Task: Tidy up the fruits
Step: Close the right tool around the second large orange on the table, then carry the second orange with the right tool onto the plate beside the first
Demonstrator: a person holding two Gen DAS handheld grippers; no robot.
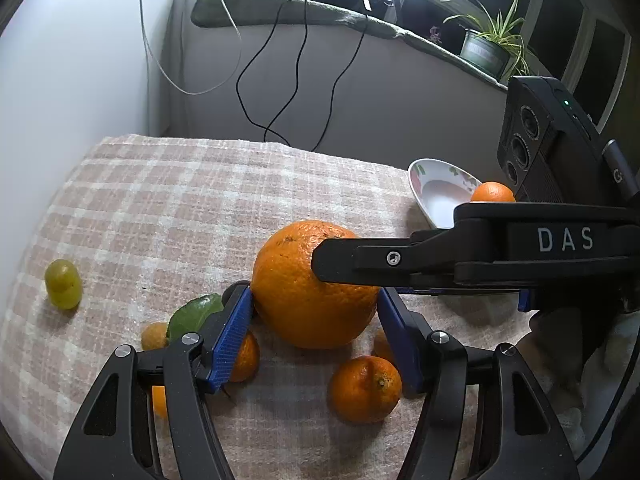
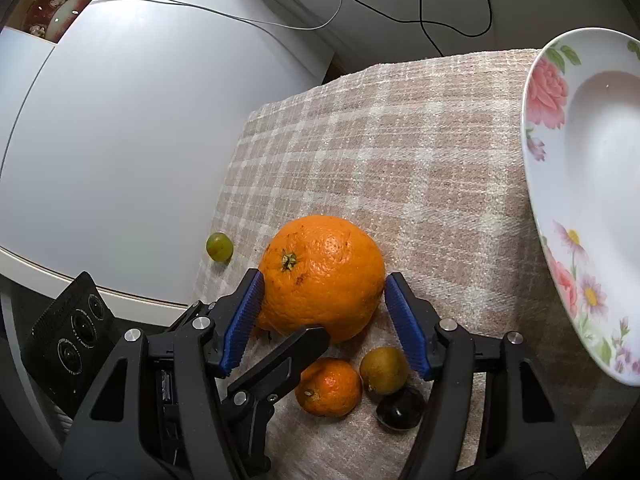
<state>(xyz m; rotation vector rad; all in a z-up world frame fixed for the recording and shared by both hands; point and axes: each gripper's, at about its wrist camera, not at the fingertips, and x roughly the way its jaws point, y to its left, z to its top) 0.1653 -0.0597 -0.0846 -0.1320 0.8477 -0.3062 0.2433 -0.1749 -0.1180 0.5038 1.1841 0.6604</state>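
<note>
A large orange (image 1: 304, 288) (image 2: 324, 276) rests on the checked cloth (image 1: 192, 200). My left gripper (image 1: 314, 294) has both blue pads pressed against the orange's sides. My right gripper (image 2: 325, 280) straddles the same orange: its left pad touches the peel, and its right pad stands a sliver off. One right finger (image 1: 360, 260) crosses the orange in the left wrist view. One left finger (image 2: 288, 352) shows below the orange in the right wrist view. A floral plate (image 1: 436, 200) (image 2: 560, 208) at the right holds a mandarin (image 1: 493, 193).
A green grape (image 1: 63, 284) (image 2: 219, 246) lies apart at the left. Near the orange sit a mandarin (image 1: 365, 388) (image 2: 329, 386), a yellow-green fruit (image 2: 384, 369), a dark fruit (image 2: 400, 408) and a green leaf (image 1: 196, 314). Cables hang behind the table.
</note>
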